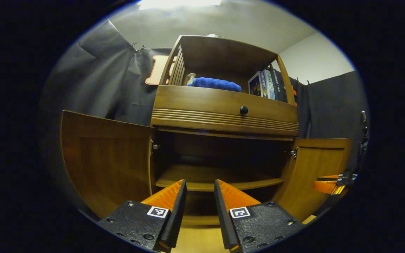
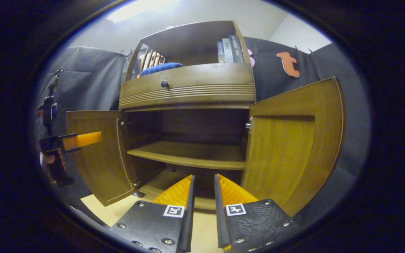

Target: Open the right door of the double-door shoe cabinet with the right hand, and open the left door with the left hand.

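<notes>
Left gripper view looks straight into the shoe cabinet, a brown wooden piece standing against the black cloth wall. Both doors are swung wide. The left door stands out toward the near left, its inner panel facing us, and the right door angles out on the near right. Between them the lower compartment is dark, with one shelf running across it. Above sits a drawer with grooved trim along its lower edge and a small dark knob. On the open top shelf lie a folded blue towel on the left and a few books on the right.

The left gripper hangs in front of the opening with its fingers a narrow gap apart, holding nothing. Off at the right edge, beside the right door, the right gripper shows side-on, too small to judge there.

From the right gripper view, the right gripper likewise faces the opening, fingers slightly parted and empty. The left gripper shows in front of the left door, with a hand beneath it. The right door fills the near right.
</notes>
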`<state>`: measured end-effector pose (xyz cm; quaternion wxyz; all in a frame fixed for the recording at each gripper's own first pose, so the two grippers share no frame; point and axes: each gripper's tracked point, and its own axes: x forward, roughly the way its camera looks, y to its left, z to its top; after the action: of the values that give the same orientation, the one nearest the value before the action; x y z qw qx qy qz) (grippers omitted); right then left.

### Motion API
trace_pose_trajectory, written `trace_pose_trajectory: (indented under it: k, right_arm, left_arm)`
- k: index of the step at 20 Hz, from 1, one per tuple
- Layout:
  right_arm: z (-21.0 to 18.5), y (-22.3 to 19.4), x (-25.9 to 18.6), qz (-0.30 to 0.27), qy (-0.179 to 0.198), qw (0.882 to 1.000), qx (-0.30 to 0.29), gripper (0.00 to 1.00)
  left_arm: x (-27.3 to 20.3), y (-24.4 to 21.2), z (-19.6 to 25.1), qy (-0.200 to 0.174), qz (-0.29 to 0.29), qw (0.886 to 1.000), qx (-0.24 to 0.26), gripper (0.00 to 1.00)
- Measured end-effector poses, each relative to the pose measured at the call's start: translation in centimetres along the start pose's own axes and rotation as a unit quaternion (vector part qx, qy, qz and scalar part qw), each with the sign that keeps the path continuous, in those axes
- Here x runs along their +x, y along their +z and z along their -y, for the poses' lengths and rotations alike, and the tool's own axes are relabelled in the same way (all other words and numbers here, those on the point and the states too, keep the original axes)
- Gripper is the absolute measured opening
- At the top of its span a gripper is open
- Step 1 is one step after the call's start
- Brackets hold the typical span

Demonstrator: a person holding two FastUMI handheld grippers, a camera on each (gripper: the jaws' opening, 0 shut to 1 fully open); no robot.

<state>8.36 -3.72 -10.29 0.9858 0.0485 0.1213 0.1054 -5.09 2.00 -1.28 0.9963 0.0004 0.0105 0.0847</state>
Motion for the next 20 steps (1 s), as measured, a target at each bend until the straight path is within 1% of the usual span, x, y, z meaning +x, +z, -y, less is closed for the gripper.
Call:
trace_pose_trajectory:
  k: [4, 7, 11, 12, 13, 16, 18, 19, 20]
  right_arm:
    - [-0.4, 1.6, 0.5, 0.017, -0.007, 1.0, -0.005, 0.28]
    - [-1.2, 3.1, 0.9, 0.034, -0.011, 0.999, -0.009, 0.28]
    - [-2.5, 5.8, 1.2, 0.063, -0.015, 0.998, 0.004, 0.28]
    - [-2.7, 6.4, 1.3, 0.07, -0.018, 0.997, 0.002, 0.24]
    - [-2.7, 7.0, 1.4, 0.077, -0.023, 0.997, -0.001, 0.28]
    - [-2.9, 8.3, 1.9, 0.091, -0.042, 0.995, -0.014, 0.29]
    - [-2.9, 8.7, 2.0, 0.098, -0.054, 0.994, -0.015, 0.29]
    - [-3.0, 8.8, 2.3, 0.101, -0.056, 0.993, -0.015, 0.27]
    - [-3.3, 8.8, 2.3, 0.103, -0.056, 0.993, -0.014, 0.41]
  left_arm:
    - [2.3, 0.1, 3.4, -0.027, 0.0, 1.0, 0.006, 0.49]
    - [3.3, 1.0, 5.2, -0.037, 0.003, 0.999, 0.015, 0.49]
    - [4.1, 2.1, 6.6, -0.036, 0.005, 0.998, 0.043, 0.49]
    - [4.3, 2.5, 7.0, -0.038, 0.01, 0.998, 0.05, 0.49]
    - [4.5, 3.0, 7.4, -0.044, 0.017, 0.997, 0.055, 0.49]
    - [5.0, 3.7, 8.6, -0.06, 0.029, 0.996, 0.05, 0.49]
    - [5.3, 4.2, 9.3, -0.069, 0.038, 0.996, 0.044, 0.55]
    - [5.3, 4.2, 9.3, -0.071, 0.043, 0.996, 0.041, 0.62]
    - [5.7, 4.4, 9.6, -0.077, 0.048, 0.995, 0.037, 0.68]
